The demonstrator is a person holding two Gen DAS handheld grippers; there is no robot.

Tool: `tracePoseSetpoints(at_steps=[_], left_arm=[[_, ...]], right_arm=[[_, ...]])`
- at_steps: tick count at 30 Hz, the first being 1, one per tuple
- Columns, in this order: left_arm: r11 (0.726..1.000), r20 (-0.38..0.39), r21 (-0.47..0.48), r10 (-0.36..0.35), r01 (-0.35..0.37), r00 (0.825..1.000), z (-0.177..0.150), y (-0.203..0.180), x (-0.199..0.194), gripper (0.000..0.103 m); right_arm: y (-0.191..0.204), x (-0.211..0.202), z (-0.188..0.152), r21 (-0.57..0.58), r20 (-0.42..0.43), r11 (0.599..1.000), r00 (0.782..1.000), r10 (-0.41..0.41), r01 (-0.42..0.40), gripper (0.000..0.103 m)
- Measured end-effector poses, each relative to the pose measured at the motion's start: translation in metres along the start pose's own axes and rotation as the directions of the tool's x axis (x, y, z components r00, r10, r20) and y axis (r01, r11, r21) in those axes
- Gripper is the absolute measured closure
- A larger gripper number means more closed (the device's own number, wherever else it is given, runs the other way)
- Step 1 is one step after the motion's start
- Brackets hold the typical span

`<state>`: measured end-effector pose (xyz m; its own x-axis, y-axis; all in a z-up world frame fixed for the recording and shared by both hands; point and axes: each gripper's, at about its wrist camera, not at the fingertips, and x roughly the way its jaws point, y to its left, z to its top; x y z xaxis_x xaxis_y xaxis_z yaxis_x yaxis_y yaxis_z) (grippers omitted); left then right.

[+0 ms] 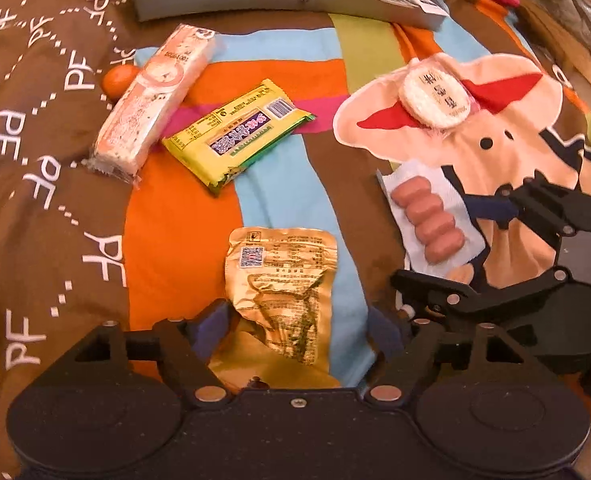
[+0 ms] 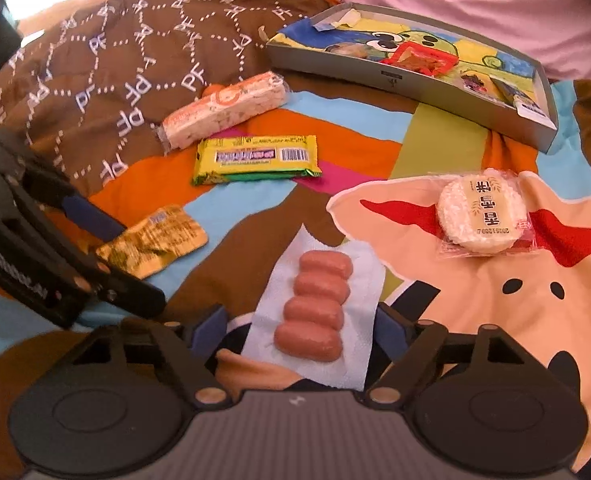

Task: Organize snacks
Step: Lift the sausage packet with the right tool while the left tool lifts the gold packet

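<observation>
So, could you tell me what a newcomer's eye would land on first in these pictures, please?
Probably the sausage pack, four pink links on pale blue backing, lying between the open fingers of the right hand-held gripper. Next, the crinkled gold pouch in front of the left hand-held gripper, and the shallow grey tray farther back on the colourful quilt.

The crinkled gold foil pouch (image 1: 281, 280) shines glossy. The printed cloth bedspread (image 1: 287, 200) looks matt. The matt grey shallow tray (image 2: 415, 84) looks like cardboard.

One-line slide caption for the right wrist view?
Right gripper open around a sausage pack on a cartoon blanket, grey tray beyond.
</observation>
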<state>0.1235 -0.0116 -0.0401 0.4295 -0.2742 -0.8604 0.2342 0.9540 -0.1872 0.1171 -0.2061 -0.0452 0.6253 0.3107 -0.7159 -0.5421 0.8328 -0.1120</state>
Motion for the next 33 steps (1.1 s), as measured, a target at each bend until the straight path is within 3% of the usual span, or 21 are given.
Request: tracePoseSetpoints(at_steps=[5,11,15,20,28,33], left_arm=[[1.000,-0.003,0.009,0.010,-0.010,1.000,0.000,0.007,-0.001,0.039],[0.998,0.017,0.053,0.037,-0.038,0.999,-0.005,0.002,0.000,0.042],[0.998,0.042,0.033,0.044,-0.046,0.998,-0.008,0.001,-0.001,0.045],[0.999,0.062,-0.017,0.039,-0.038,0.997,-0.009,0.004,-0.005,0.051],[0.998,0.091,-0.066,0.024,-0.018,0.996,-0.012,0.009,-0.008,0.053],[0.997,0.095,-0.078,0.024,-0.016,0.995,-0.012,0.009,-0.008,0.053]], right_arm=[[0.003,0.005,-0.004,-0.001,0.003,1.000,1.000,-0.023,0.023,0.020],[0.008,0.003,-0.005,-0.005,0.010,0.999,0.999,-0.042,0.042,0.026],[0.011,0.001,-0.007,-0.004,0.011,0.999,0.999,-0.042,0.042,0.035],[0.015,-0.005,-0.009,-0.002,0.019,0.999,0.998,-0.052,0.052,0.039],[0.028,-0.006,-0.010,-0.099,0.030,0.989,0.994,-0.105,0.108,0.038],[0.006,0.004,-0.002,0.038,-0.006,0.999,1.000,-0.016,0.016,0.029]])
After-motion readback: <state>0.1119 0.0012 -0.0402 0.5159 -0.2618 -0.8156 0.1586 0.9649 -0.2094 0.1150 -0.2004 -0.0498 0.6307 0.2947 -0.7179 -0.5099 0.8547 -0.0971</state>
